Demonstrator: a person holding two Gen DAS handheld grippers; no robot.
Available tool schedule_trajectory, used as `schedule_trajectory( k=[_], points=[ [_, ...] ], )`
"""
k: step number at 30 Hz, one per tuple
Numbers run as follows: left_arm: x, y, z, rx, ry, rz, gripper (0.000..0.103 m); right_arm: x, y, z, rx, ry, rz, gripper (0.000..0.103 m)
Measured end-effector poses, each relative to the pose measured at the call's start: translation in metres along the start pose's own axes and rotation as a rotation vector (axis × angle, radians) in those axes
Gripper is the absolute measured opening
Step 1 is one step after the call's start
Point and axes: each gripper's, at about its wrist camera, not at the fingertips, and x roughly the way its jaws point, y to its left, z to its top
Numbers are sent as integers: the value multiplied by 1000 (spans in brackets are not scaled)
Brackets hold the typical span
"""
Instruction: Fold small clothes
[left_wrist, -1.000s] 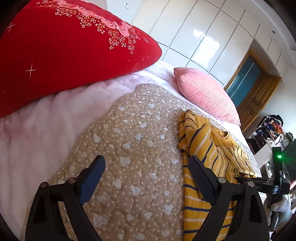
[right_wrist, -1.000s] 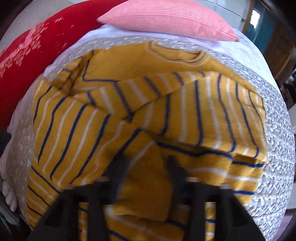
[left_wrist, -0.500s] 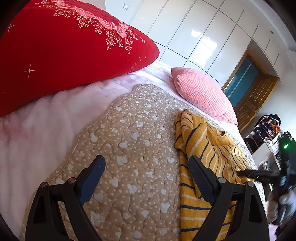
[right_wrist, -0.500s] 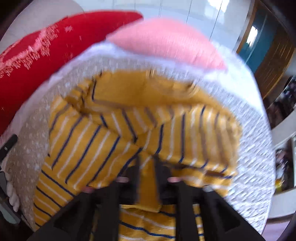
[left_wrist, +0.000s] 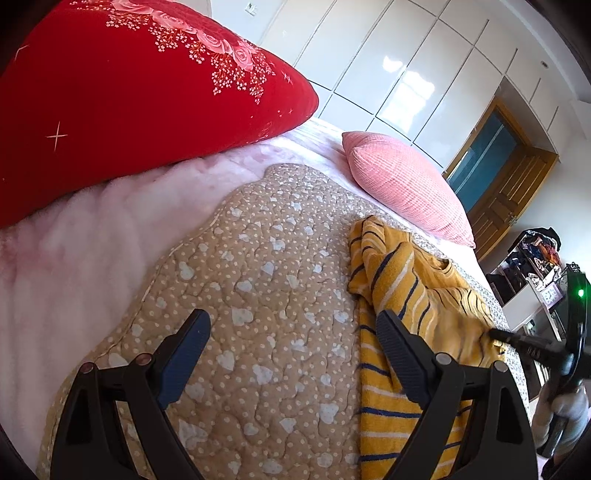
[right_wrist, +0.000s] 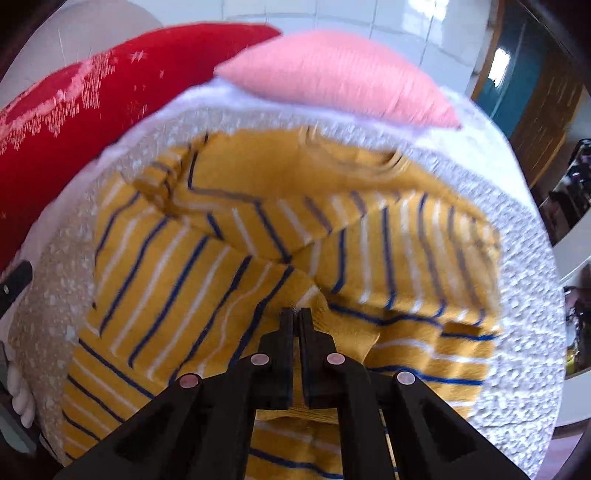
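Right wrist view: my right claw (right_wrist: 295, 314) has just been closing and now pinches a fold of the yellow striped shirt (right_wrist: 229, 266), its jaws pressed together on the cloth. The shirt lies rumpled on the beige quilted mat (left_wrist: 258, 295) that covers the bed, below the pink pillow (left_wrist: 402, 184) and to the right of the red pillow (left_wrist: 129, 92). My left claw (left_wrist: 291, 345) hangs wide and holds nothing above the mat, its right finger over the shirt's left edge.
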Motion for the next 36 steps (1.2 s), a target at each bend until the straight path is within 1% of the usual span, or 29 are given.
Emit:
schedule_trajectory(
  k=[4, 5, 7, 9, 11, 13, 14, 15, 18, 20, 22, 24, 25, 26, 27, 28, 29, 30, 32, 34, 36],
  points=[
    [-1, -3, -2, 11, -1, -3, 91, 2, -26, 19, 24, -27, -183, 3],
    [0, -4, -2, 12, 1, -6, 91, 8, -36, 24, 29, -25, -250, 3],
    [0, -5, -2, 12, 4, -10, 91, 19, -53, 29, 52, 6, -317, 3],
    [1, -6, -3, 17, 9, -15, 91, 37, -68, 31, 82, 65, -317, 4],
    [1, -8, -4, 22, 11, -19, 91, 38, -71, 27, 100, 64, -335, 5],
    [2, -9, -4, 27, 17, -24, 91, 26, -70, 17, 122, 29, -295, 12],
    [3, -10, -4, 28, 21, -25, 91, 18, -71, 10, 132, 22, -263, 30],
    [4, -10, -4, 27, 25, -30, 91, 13, -72, 5, 136, 16, -252, 43],
    [7, -10, -6, 0, 56, -75, 91, -12, -76, -21, 136, 0, -254, 44],
    [8, -10, -11, -34, 86, -120, 91, -31, -84, -49, 158, 14, -231, 44],
    [7, -13, -20, -67, 121, -148, 91, -48, -91, -82, 204, 39, -177, 45],
    [-2, -20, -36, -67, 147, -137, 91, -60, -98, -111, 234, 60, -122, 46],
    [-8, -23, -45, -66, 162, -137, 91, -67, -102, -131, 253, 67, -92, 48],
    [-14, -25, -56, -73, 187, -150, 91, -72, -107, -150, 277, 75, -65, 52],
    [-22, -26, -71, -89, 224, -178, 91, -74, -110, -162, 294, 80, -48, 56],
    [-26, -27, -78, -93, 241, -189, 91, -76, -116, -183, 327, 89, -7, 56],
    [-33, -30, -87, -88, 254, -187, 91, -74, -119, -193, 346, 92, 17, 56],
    [-42, -34, -96, -68, 255, -165, 91, -73, -124, -211, 384, 91, 63, 57],
    [-54, -43, -108, -40, 269, -146, 91, -70, -130, -232, 451, 81, 157, 57],
    [-60, -49, -116, -38, 298, -164, 91, -66, -136, -253, 549, 46, 300, 57],
    [-62, -54, -124, -41, 324, -176, 91, -68, -133, -265, 583, 3, 378, 59]
  ],
)
